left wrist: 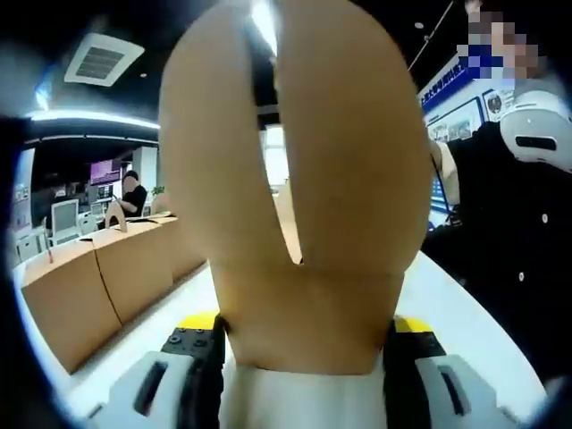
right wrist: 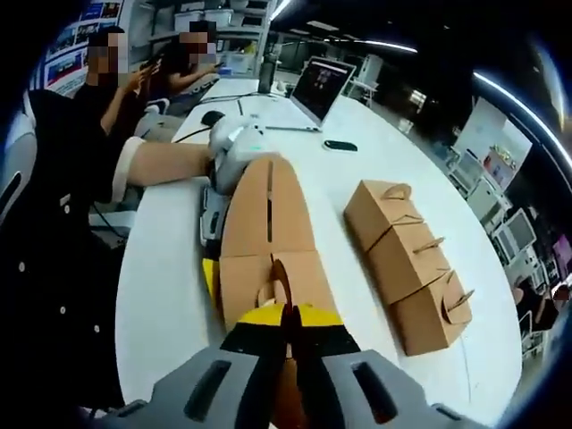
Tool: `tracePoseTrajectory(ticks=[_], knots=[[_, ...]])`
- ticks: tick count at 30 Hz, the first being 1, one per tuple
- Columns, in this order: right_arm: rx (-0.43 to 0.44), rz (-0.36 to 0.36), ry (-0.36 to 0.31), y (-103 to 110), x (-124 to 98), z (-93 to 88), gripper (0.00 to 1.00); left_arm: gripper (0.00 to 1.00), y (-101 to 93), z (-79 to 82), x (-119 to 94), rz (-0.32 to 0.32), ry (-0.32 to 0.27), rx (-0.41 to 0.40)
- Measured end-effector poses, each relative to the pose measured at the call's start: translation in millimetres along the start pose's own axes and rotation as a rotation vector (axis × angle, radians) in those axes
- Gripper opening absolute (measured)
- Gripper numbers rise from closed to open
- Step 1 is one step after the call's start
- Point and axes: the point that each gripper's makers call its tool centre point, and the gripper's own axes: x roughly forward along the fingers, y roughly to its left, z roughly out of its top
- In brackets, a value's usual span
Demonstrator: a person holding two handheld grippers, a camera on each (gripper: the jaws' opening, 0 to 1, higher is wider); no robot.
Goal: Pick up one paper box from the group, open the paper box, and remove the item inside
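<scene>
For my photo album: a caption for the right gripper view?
Both grippers hold a paper box beside three more boxes.

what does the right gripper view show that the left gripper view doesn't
Right gripper view alone: an open laptop, a dark phone and cables on the white table, plus two seated people at its far end. The right claw is shut on a flap of the held paper box.

Left gripper view alone: a ceiling vent and the box's flaps close up, with the left claw clamped round the box.

Both share the held box, the row of closed paper boxes and the table.
</scene>
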Motion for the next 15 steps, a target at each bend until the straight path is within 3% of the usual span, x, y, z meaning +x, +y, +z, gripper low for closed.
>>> tracePoseTrajectory(ticks=[15], knots=[[-0.052,0.001,-0.010,2.6,-12.3,9.0,0.03,0.71,-0.5,-0.1,-0.4,0.008,0.002,0.008]])
